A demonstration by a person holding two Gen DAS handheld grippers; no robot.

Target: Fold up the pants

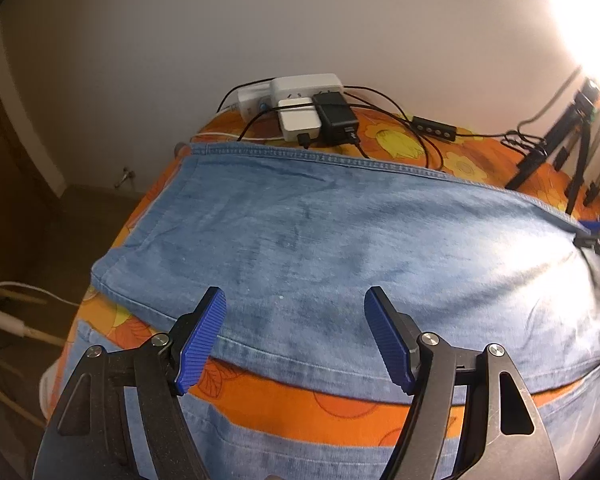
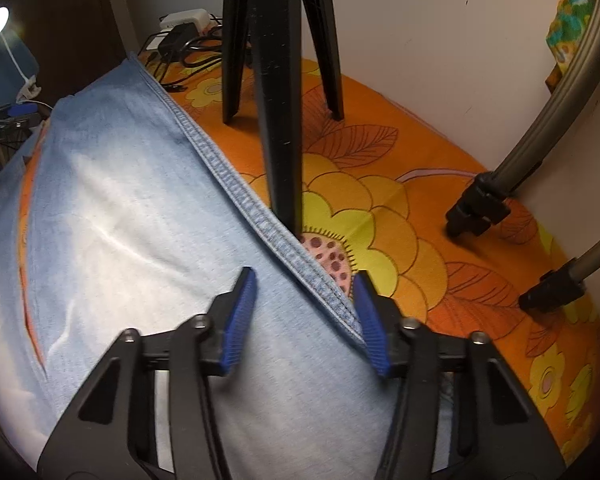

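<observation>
Left gripper (image 1: 296,342): nearest the left wrist camera; its blue pads (image 1: 202,340) stand wide apart with nothing clamped. They hover over the near hem edge of the upper denim layer, where a strip of orange sheet shows between two layers.

Right gripper (image 2: 304,320): nearest the right wrist camera; its blue pads (image 2: 240,320) stand apart, narrower than the left pair. The stitched seam edge of the denim runs between them, with the right pad just at that edge. Whether the pads press the cloth cannot be told.

Pants (image 1: 340,248): light blue jeans spread flat on the bed sheet, one layer lying over another. In the right wrist view the seam (image 2: 236,184) runs diagonally from the far left toward the right gripper.

Bed sheet (image 2: 440,208): orange with large yellow flowers; it carries the pants, and its bare part lies to the right of the seam.

Tripod (image 2: 280,80): black legs stand on the sheet just beyond the seam; one leg comes down right beside the denim edge.

Power strip (image 1: 300,92): white, at the far edge of the sheet against the wall, with chargers (image 1: 336,118) and black cables beside it, beyond the far edge of the pants.

Grey stand legs (image 2: 484,200): near the sheet's right edge, well apart from the pants.
</observation>
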